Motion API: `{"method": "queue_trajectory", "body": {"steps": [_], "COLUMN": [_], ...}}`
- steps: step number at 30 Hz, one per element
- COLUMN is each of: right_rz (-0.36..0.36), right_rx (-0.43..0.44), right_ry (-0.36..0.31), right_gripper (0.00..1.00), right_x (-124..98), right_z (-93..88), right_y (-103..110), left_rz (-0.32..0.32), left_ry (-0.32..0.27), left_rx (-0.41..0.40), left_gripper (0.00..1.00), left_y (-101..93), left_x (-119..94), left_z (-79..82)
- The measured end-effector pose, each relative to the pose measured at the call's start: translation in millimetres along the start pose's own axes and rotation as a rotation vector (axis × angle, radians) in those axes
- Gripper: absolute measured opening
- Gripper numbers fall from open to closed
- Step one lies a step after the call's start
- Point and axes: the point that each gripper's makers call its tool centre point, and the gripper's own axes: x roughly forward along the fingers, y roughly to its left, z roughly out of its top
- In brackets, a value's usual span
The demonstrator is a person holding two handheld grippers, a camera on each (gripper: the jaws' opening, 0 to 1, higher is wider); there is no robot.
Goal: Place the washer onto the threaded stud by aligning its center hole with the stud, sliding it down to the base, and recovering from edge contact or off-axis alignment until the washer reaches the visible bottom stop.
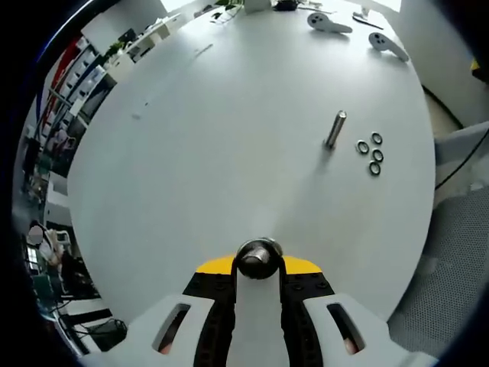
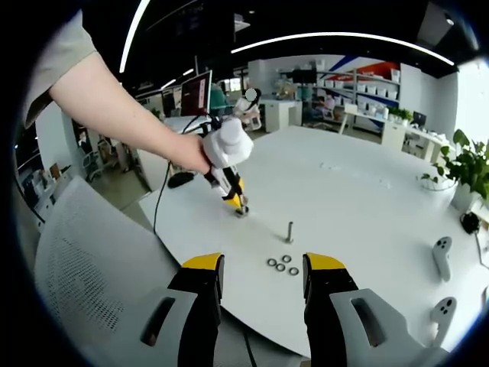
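On table (image 2: 367,206), washers (image 2: 282,264) just ahead of open right gripper (image 2: 260,277).

A large white round table (image 2: 359,191) extends ahead of the fingers. A grey mesh chair back (image 2: 92,260) stands below and left of them. Beyond the table's far edge are white desks (image 2: 283,111), a monitor (image 2: 196,93) and shelving (image 2: 374,80). Curved strip lights (image 2: 336,37) cross the dark ceiling. A potted plant (image 2: 466,172) stands at far right

Open office — desks (image 2: 294,111), monitor (image 2: 196,92)
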Motion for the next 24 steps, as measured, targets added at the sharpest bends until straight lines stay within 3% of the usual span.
{"method": "queue_trajectory", "body": {"steps": [9,24], "right_rz": [-0.008,-0.009], "right_rx": [-0.001,-0.007], "right_ry": [0.001,0.016], "right_gripper": [0.43,0.43], "right_x": [-0.6,0.3], "right_z": [-0.3,-3.1], "right_y": [-1.5,-1.2], "left_rz": [-0.01,-0.012], "left_ry": [0.006,-0.028], "left_rx": [-0.025,-0.06], "left_gripper": [0.19,0.2], "left_y": [-5.4,-9.8], "left_x": [13.2,12.9], "left_z": [-1.9,-0.9]}}
